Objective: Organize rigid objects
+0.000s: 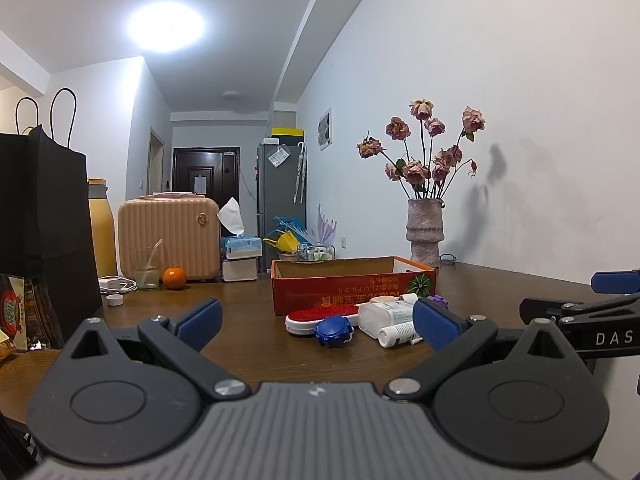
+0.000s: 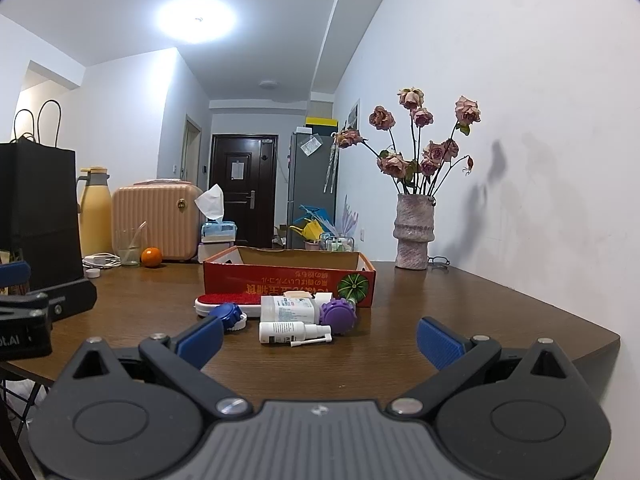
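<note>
An open red cardboard box (image 1: 340, 290) (image 2: 280, 282) stands on the brown table (image 1: 248, 344) (image 2: 380, 352). In front of it lie a red-and-white brush (image 1: 322, 316) (image 2: 224, 302), a blue round case (image 1: 333, 331) (image 2: 227, 315), a clear plastic bottle (image 1: 384, 314) (image 2: 286, 308), a white spray bottle (image 1: 396, 334) (image 2: 286, 332) and a purple round case (image 2: 339, 313) (image 1: 438, 300). My left gripper (image 1: 318, 326) is open, short of the items. My right gripper (image 2: 320, 340) is open too, also short of them. Each gripper shows at the edge of the other's view.
At the left stand a black paper bag (image 1: 44, 220), a yellow jug (image 2: 94, 216), a peach case (image 1: 168, 236), a glass (image 1: 146, 266), an orange (image 1: 174, 278) and tissue boxes (image 1: 240, 254). A vase of dried roses (image 2: 414, 232) stands by the wall. The table's right edge (image 2: 600, 344) is near.
</note>
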Motion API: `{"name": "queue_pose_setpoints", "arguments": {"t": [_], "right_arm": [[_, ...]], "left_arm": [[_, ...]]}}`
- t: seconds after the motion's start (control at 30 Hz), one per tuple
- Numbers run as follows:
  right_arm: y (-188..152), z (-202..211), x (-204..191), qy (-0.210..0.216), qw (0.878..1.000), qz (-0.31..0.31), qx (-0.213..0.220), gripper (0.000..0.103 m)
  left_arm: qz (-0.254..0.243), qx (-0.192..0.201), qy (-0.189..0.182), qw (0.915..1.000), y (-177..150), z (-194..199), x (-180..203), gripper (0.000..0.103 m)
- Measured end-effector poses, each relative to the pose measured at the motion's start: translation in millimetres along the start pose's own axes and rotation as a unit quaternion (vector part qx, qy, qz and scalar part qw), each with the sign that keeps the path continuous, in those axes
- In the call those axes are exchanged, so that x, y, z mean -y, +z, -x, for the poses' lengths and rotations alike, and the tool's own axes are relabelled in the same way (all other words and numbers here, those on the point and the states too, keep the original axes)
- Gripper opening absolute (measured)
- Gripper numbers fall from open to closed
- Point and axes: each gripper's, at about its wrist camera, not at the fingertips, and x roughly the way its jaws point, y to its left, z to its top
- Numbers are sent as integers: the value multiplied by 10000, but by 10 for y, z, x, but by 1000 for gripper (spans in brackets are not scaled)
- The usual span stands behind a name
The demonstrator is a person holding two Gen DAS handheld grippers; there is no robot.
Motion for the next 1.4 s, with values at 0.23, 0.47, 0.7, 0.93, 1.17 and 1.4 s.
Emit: {"name": "queue_pose_setpoints", "arguments": {"t": [0.23,0.47,0.7,0.93,1.17,1.4], "right_arm": [[-2,0,0,-1,10000,-1,-1,103],[-5,3,3,-1,10000,-7,-2,103],[-6,2,2,-2,10000,-9,-4,103],[-75,-176,94,-270,9996,95,74,103],[-122,-731,343,-177,9995,-247,82,103],[-33,-1425,483,357,9961,-174,-783,103]], "left_arm": [[-3,0,3,10000,-2,5,4,103],[-5,1,-4,10000,-9,20,7,103],[-23,-12,31,10000,-21,4,14,103],[-83,-23,389,9992,2,-375,-40,103],[184,-499,684,9962,-58,-968,-100,103],[60,-1219,276,9921,-87,-1441,-12,103]]}}
